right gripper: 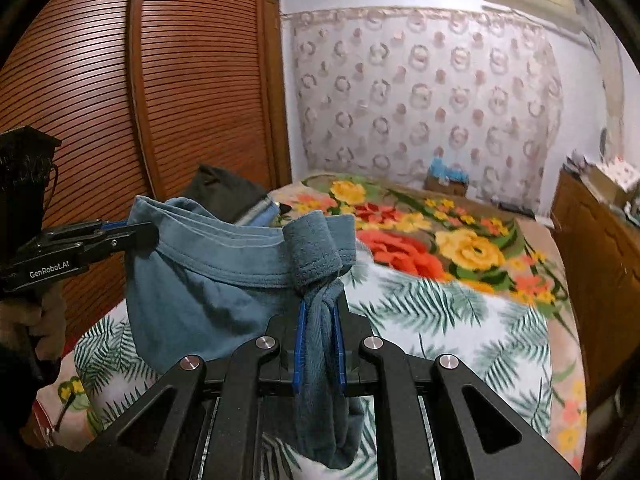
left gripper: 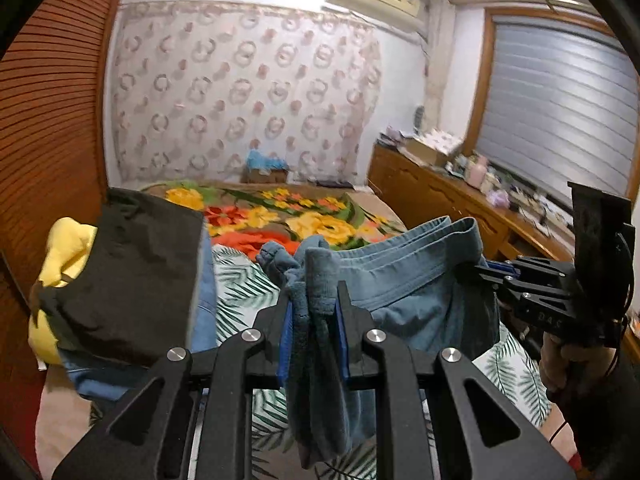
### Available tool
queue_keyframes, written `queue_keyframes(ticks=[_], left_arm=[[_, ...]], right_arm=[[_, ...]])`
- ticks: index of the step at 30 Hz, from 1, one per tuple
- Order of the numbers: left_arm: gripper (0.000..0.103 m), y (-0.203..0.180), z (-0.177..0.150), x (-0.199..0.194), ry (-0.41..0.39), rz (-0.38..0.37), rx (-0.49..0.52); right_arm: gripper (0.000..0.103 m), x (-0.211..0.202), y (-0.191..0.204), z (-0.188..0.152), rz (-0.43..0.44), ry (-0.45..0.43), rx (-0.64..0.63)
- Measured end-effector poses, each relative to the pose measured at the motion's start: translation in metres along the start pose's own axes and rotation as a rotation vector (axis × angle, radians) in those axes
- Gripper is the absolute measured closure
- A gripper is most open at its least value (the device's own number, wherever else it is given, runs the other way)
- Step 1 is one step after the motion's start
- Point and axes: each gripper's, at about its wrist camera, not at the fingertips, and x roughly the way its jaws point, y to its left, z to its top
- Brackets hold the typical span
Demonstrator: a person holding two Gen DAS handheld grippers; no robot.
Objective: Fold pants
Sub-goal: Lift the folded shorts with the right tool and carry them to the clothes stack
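**Blue pants held up over the bed by both grippers**

The left gripper (left gripper: 314, 300) and the right gripper (right gripper: 320, 312) each pinch the waistband of the blue pants (left gripper: 400, 280), stretched between them above the leaf-print sheet (right gripper: 440, 320). Left: a clothes pile (left gripper: 132, 272). Beyond: a floral blanket (left gripper: 304, 216), then a cardboard box (left gripper: 266, 174) holding something blue.

The pants (left gripper: 404, 276) are a faded teal-blue, with darker teal at the bunched waistband. The tongs (left gripper: 314, 308) are black with bright blue pads (left gripper: 286, 332). The near bed sheet (right gripper: 448, 320) is white with green fern leaves; the far blanket (left gripper: 304, 216) carries yellow, orange and red flowers. On the left lie black cloth (left gripper: 132, 272) and yellow cloth (left gripper: 68, 244). The wardrobe (right gripper: 160, 80) is reddish-brown and slatted.
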Motion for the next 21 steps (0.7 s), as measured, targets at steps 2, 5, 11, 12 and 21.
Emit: queue_keyframes(ticks=[2,5,11,12,21], left_arm=[[0.084,0.009,0.003,-0.004,-0.015,0.018,-0.011],[0.084,0.02,0.008,-0.008,-0.029,0.044,-0.023],[0.084,0.042,0.018,-0.011,-0.056,0.099,-0.042],[0.084,0.045,0.019,-0.011,-0.06,0.108,-0.044],[0.084,0.078,0.025,-0.009,-0.091,0.178,-0.086]], right_arm=[[0.091,0.005,0.005,0.01,0.009,-0.012,-0.025],[0.091,0.016,0.01,0.023,0.025,-0.026,-0.056],[0.091,0.045,0.017,0.044,0.069,-0.048,-0.099],[0.091,0.051,0.017,0.047,0.077,-0.048,-0.101],[0.091,0.096,0.015,0.08,0.115,-0.048,-0.178]])
